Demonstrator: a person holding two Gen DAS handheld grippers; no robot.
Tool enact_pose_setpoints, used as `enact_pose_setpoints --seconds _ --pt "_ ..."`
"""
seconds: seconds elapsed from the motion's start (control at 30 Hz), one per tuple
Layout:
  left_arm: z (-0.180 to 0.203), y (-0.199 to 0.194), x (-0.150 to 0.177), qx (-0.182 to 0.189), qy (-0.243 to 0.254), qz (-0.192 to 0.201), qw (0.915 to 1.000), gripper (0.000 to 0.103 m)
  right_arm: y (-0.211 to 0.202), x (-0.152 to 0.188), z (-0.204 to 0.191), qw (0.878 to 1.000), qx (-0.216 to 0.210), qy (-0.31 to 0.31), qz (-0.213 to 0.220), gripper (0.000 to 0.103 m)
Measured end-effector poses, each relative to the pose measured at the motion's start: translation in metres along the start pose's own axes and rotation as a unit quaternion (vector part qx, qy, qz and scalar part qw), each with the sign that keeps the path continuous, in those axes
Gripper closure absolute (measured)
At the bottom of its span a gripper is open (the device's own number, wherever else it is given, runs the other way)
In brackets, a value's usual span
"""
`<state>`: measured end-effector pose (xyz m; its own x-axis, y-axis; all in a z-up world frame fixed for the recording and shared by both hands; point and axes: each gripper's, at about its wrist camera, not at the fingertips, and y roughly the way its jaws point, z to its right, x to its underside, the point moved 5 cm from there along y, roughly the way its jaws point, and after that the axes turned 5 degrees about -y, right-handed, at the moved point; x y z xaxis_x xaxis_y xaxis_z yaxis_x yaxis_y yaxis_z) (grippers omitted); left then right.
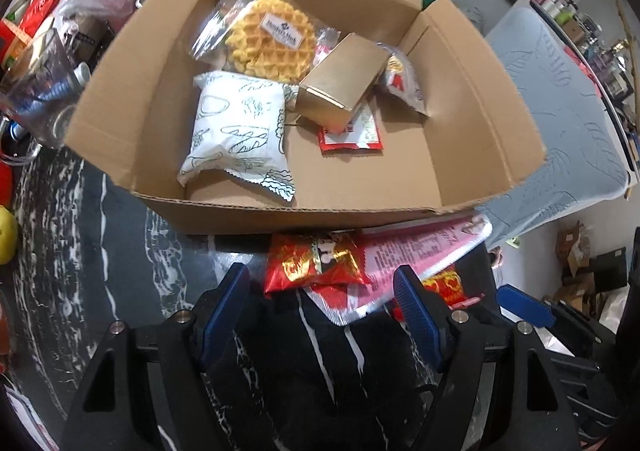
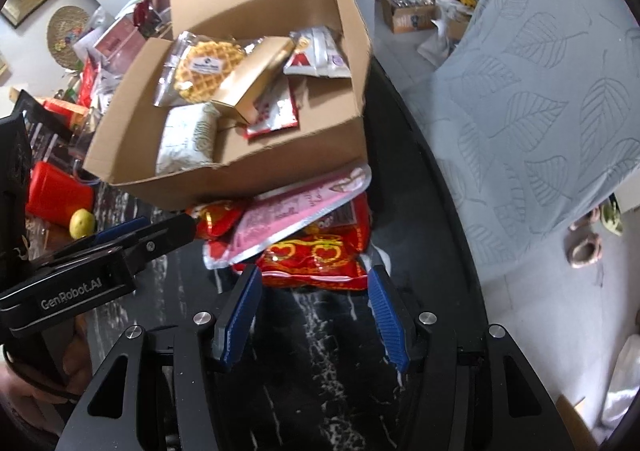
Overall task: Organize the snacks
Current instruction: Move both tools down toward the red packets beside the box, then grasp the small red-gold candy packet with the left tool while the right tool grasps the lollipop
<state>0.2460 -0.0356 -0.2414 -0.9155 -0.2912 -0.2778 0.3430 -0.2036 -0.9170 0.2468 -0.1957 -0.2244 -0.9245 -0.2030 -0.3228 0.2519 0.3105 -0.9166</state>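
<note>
An open cardboard box (image 1: pixel 120 107) (image 2: pixel 280 167) holds a waffle pack (image 1: pixel 272 35), a white bread pack (image 1: pixel 236 131), a gold carton (image 1: pixel 340 87) and red and white packets (image 1: pixel 352 135). In front of it on the black marble table lie a small red-gold snack bag (image 1: pixel 316 263), a pink packet (image 1: pixel 420 251) (image 2: pixel 296 215) and a red packet with hearts (image 2: pixel 316 259). My left gripper (image 1: pixel 320 291) is open, just short of the red-gold bag. My right gripper (image 2: pixel 314 283) is open, its fingertips at the heart packet's near edge. The left gripper also shows in the right wrist view (image 2: pixel 160 231).
Clutter of bags and bottles (image 1: pixel 52 51) stands left of the box. A yellow lemon (image 2: pixel 82 223) and a red container (image 2: pixel 56 191) sit at the left. A grey leaf-pattern cover (image 2: pixel 540 111) lies beyond the table's right edge (image 2: pixel 452 211).
</note>
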Motion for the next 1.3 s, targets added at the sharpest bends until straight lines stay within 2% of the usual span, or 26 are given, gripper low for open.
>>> enact_pose_setpoints --seconds 0.13,0.27,0.43,0.5,0.6,0.73,0.87,1.0,1.3 --pt "-0.004 0.014 -0.002 -0.006 -0.009 -0.004 0.9999 0.029 0.010 -0.002 0.006 1.000 0.000 0.007 -0.008 0.043" --pt "-0.005 0.027 -0.004 -0.003 -0.017 -0.009 0.9998 0.029 0.020 -0.002 0.011 1.000 -0.006 0.016 -0.020 0.042" --pt "-0.005 0.038 -0.006 -0.002 -0.019 -0.013 0.9997 0.029 0.031 -0.004 0.011 0.999 -0.021 0.013 -0.034 0.013" --pt "-0.005 0.042 -0.007 -0.005 -0.018 -0.014 0.9997 0.029 0.035 -0.005 0.009 0.999 -0.028 0.008 -0.040 0.012" --pt "-0.009 0.045 -0.005 -0.003 -0.021 -0.014 0.9997 0.044 0.045 -0.007 0.006 0.998 -0.035 0.009 -0.051 0.012" --pt "-0.014 0.045 -0.003 -0.004 -0.017 -0.010 0.9998 0.049 0.055 -0.009 0.003 0.997 -0.037 0.009 -0.061 0.012" --pt "-0.022 0.039 0.003 -0.009 -0.009 -0.008 0.9999 0.049 0.061 -0.007 -0.001 0.997 -0.031 -0.001 -0.071 0.012" --pt "-0.028 0.031 0.010 -0.012 -0.002 -0.012 0.9999 0.049 0.061 -0.001 -0.006 0.997 -0.024 -0.011 -0.068 0.021" --pt "-0.037 0.013 0.043 -0.019 0.024 -0.029 0.9991 0.049 0.054 0.029 -0.009 0.997 -0.016 -0.009 -0.073 0.022"
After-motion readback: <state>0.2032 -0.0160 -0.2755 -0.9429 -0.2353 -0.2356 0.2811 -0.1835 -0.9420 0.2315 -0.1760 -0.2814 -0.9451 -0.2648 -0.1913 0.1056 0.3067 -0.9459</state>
